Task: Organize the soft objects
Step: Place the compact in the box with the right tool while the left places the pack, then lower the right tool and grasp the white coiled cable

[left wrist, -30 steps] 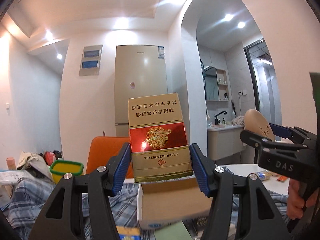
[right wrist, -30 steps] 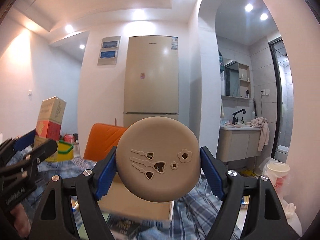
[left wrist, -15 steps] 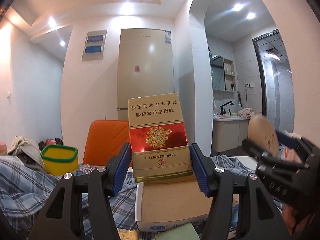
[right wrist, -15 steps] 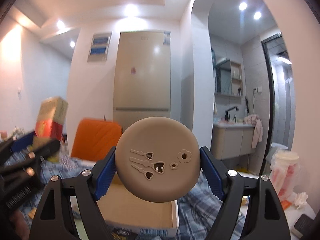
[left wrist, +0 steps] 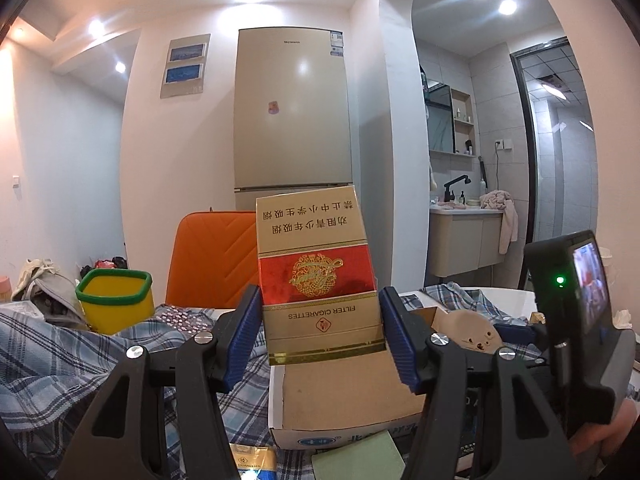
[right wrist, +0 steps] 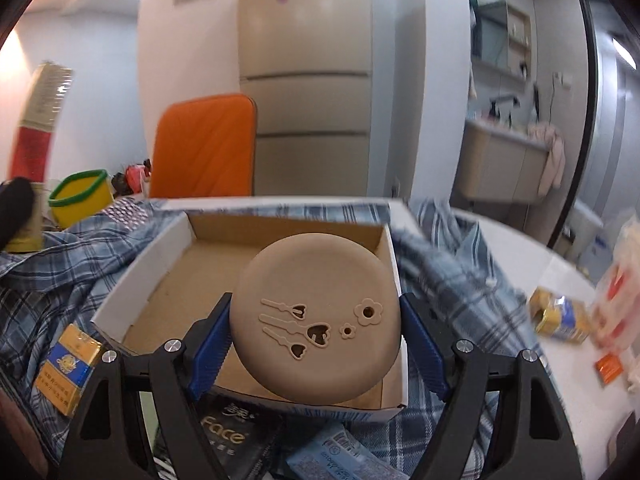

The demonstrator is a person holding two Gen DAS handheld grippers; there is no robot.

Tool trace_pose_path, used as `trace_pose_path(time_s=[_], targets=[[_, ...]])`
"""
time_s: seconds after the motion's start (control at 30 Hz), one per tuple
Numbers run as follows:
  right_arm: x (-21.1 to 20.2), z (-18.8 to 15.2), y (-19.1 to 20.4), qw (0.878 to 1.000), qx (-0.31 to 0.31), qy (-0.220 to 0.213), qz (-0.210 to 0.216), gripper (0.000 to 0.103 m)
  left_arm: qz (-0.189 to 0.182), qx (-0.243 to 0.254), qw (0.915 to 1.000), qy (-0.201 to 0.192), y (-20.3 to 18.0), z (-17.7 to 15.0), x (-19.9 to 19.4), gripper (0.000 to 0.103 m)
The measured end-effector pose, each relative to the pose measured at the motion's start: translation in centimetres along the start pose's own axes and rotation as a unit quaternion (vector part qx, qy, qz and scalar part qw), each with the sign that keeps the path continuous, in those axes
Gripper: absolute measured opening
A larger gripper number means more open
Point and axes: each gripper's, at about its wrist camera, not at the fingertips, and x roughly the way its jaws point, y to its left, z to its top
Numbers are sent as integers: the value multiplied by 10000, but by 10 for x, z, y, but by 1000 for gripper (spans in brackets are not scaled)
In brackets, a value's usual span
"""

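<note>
My left gripper point(left wrist: 320, 332) is shut on a red and gold cigarette pack point(left wrist: 316, 276), held upright with its print upside down, just above the near edge of an open cardboard box point(left wrist: 320, 438). My right gripper point(right wrist: 316, 344) is shut on a beige round soft disc point(right wrist: 316, 316) with raised flower and heart shapes. It tilts down over the right half of the box point(right wrist: 140, 276), whose inside is bare. In the left wrist view the disc point(left wrist: 470, 330) shows low at the box's right side. The pack point(right wrist: 38, 120) appears blurred at the far left of the right wrist view.
The box sits on a blue plaid cloth point(right wrist: 448, 264) over a white table point(right wrist: 532, 264). Around it lie a blue-gold pack point(right wrist: 68, 368), a black packet point(right wrist: 228, 432), a green pad point(left wrist: 360, 460) and another gold pack point(right wrist: 560, 314). A yellow tub point(left wrist: 116, 300) and orange chair point(left wrist: 212, 256) stand behind.
The right gripper has dropped and tipped downward with the disc, from in front of the fridge to over the box. The left gripper sank a little with the pack.
</note>
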Motion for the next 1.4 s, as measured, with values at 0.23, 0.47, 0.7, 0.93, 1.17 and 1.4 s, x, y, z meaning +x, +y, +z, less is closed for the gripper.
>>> trace_pose_path(time_s=[0.23,0.47,0.7,0.93,1.17,1.4], targets=[[0,-11,0,10000,49,-20,29,87,17,67,9996,290,-3,-3,11,58],[-25,-13,-8,9977,246,-588,-228,87,52,155,9960,883,-7,-9,34,58],[-61,-15,-15,9886,436,-1413,-294,88,-68,117,9889,1480,-8,-18,53,58],[-74,-16,-9,9840,283,-1746,-228,95,-95,111,9877,1556,-9,-18,54,73],[-80,-17,-10,9807,298,-1920,-228,98,-67,140,9908,1348,-8,-14,44,89],[-106,-17,-6,9714,169,-2351,-274,99,-7,135,9978,644,-3,6,8,89]])
